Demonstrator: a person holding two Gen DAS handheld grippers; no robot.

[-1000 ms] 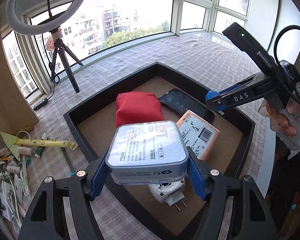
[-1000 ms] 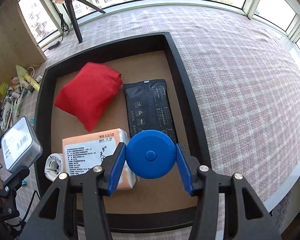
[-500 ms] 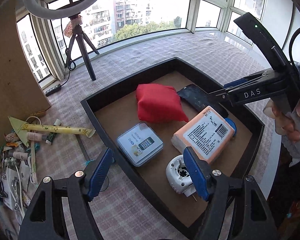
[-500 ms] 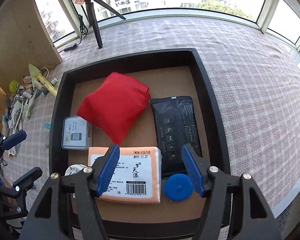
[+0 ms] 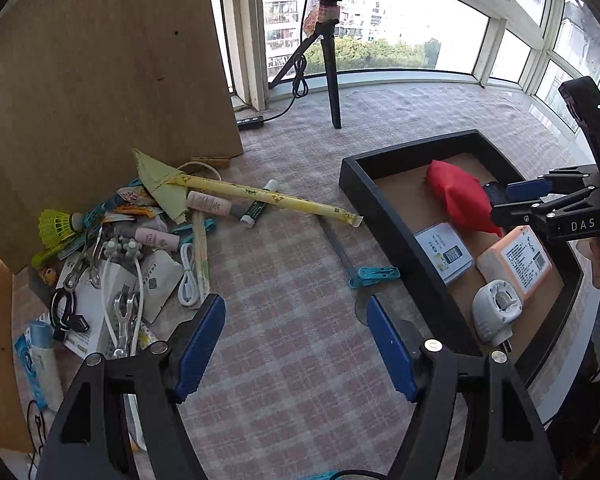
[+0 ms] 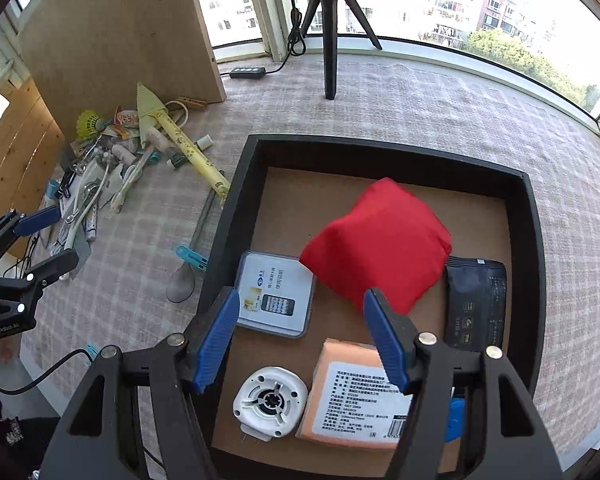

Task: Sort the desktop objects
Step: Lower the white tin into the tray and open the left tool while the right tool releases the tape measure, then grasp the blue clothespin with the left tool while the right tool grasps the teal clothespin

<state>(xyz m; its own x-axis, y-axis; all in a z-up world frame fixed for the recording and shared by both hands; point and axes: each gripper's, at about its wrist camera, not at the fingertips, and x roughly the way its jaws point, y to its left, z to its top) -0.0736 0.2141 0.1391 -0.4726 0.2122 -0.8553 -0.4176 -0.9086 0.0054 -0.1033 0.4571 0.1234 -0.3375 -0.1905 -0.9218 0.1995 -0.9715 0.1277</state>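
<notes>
Checked cloth covers the desk beside a bay window. Left gripper (image 5: pixel 296 346), jaws wide and empty, faces the heap of loose small items (image 5: pixel 132 248) ahead-left; right gripper (image 6: pixel 300 340), also wide and empty, hangs over the black tray (image 6: pixel 536 280). Best isolate one edge item, perhaps the yellow printed tube (image 5: pixel 260 196).

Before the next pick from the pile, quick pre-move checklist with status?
1. Left gripper open and empty: ok.
2. Right gripper open and empty: ok.
3. Grey tin lying inside the black tray, clear of both grippers: ok.
4. Blue round case in the tray: ok, though mostly hidden behind the right gripper's finger.
5. Left gripper lined up on a pile item: not ok, only bare cloth below it; the pile lies off to its left.
6. Teal clip sorted: not ok, lying outside the tray.
</notes>
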